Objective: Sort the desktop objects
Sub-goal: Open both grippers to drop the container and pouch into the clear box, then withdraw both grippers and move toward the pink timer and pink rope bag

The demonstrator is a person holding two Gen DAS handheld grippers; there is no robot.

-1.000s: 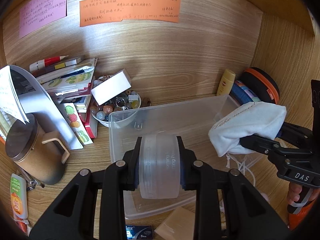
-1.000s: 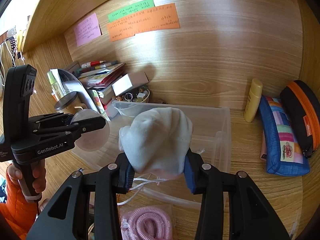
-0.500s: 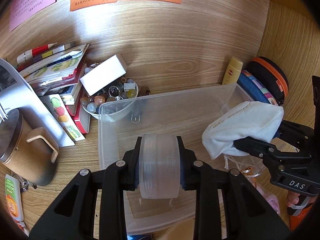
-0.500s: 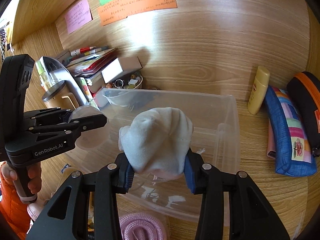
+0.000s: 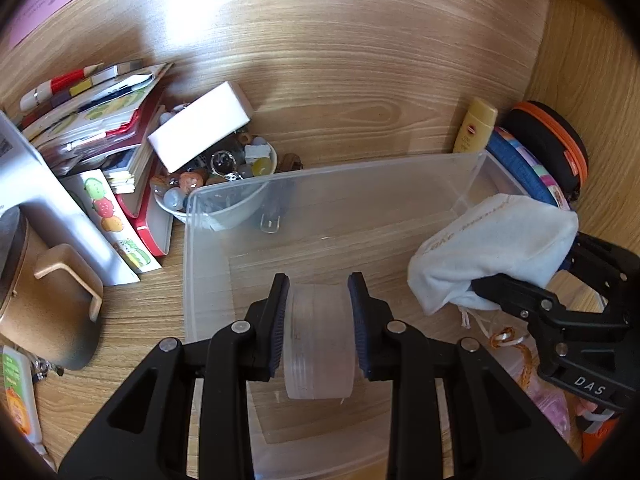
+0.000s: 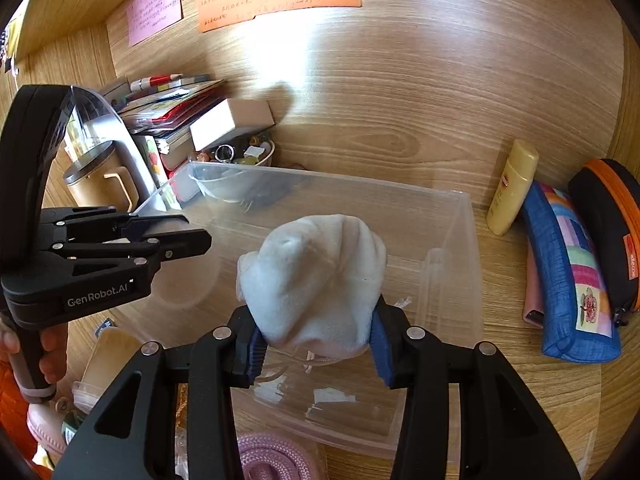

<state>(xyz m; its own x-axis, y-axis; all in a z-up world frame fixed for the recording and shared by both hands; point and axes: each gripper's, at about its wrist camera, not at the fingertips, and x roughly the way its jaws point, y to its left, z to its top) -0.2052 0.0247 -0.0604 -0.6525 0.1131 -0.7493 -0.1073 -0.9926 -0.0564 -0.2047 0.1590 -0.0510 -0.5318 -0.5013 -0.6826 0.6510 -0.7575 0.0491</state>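
Observation:
A clear plastic bin [image 5: 320, 170] stands on the wooden desk, and both grippers hang over it. My left gripper [image 5: 319, 284] is shut on a frosted round plastic case [image 5: 318, 344], held above the bin's near left part. My right gripper [image 6: 318, 336] is shut on a white cloth drawstring pouch [image 6: 316, 272], whose cords dangle below the fingers. In the left wrist view the pouch [image 5: 500, 244] hangs over the bin's right side. In the right wrist view the left gripper [image 6: 188, 232] reaches in over the bin's [image 6: 360, 182] left wall.
Behind the bin sit a bowl of beads [image 5: 240, 164], a white box [image 5: 200, 126] and stacked books [image 5: 100, 120]. A brown mug [image 5: 40, 292] stands left. A yellow bottle [image 6: 512, 188], blue pencil case [image 6: 568, 272] and black-orange case [image 6: 612, 224] lie right. Pink rope [image 6: 276, 456] lies in front.
Both grippers have sunk toward the bin and tipped further down, each keeping hold of its object. The bin now fills more of both views.

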